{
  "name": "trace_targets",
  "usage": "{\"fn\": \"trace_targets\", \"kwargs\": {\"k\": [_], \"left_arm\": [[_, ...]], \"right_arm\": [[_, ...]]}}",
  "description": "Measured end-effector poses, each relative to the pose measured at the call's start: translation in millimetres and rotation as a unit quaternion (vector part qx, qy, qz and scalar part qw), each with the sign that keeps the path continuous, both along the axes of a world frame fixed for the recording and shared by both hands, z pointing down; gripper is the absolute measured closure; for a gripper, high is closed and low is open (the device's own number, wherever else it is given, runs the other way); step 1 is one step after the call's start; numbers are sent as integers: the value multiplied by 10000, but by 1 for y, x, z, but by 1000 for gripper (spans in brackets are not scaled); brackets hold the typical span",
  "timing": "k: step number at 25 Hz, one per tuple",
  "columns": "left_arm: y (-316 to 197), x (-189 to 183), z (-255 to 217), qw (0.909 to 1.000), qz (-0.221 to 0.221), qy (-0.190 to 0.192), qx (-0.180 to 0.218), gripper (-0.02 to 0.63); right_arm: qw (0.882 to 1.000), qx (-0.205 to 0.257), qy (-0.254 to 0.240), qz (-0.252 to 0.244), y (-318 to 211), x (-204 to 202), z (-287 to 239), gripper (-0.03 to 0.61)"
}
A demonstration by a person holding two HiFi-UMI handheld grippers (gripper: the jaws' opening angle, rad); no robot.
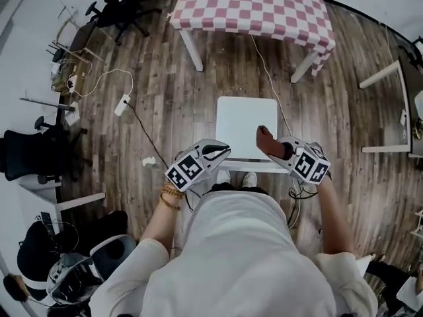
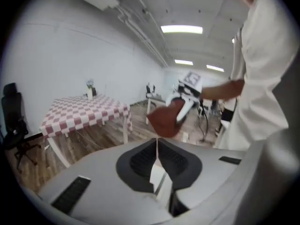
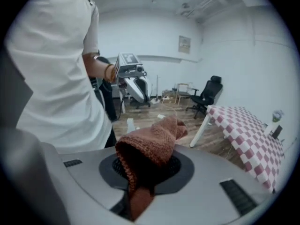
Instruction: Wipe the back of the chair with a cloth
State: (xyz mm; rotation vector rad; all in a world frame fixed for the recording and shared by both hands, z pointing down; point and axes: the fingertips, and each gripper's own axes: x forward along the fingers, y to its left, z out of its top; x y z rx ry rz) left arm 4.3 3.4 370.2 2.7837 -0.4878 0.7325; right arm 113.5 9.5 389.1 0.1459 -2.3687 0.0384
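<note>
Overhead, right gripper [image 1: 283, 152] clamped on a rust-brown knitted cloth [image 1: 266, 140] — held over the near edge of the white square-seated chair [image 1: 246, 121] at 12 o'clock, left gripper [image 1: 220, 152] at the cloth's 9 o'clock, jaws together — nothing between them, red-checked table [image 1: 264, 5] beyond.

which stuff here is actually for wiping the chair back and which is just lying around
For the job:
brown cloth, clamped in the right gripper
white chair
left gripper, shut and empty

Just lying about:
checked table
black office chair
power strip
</note>
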Motion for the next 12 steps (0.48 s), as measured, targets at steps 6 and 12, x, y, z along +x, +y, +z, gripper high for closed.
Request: {"fn": "trace_targets", "kwargs": {"k": [6, 12], "left_arm": [[-40, 6, -150, 9630, -1226, 2290, 719, 609], [-41, 10, -224, 9306, -1820, 2912, 1265, 612]], "right_arm": [[9746, 531, -1671, 1390, -26, -22, -108, 486], [9379, 1295, -2310, 2240, -34, -31, -198, 486]]}}
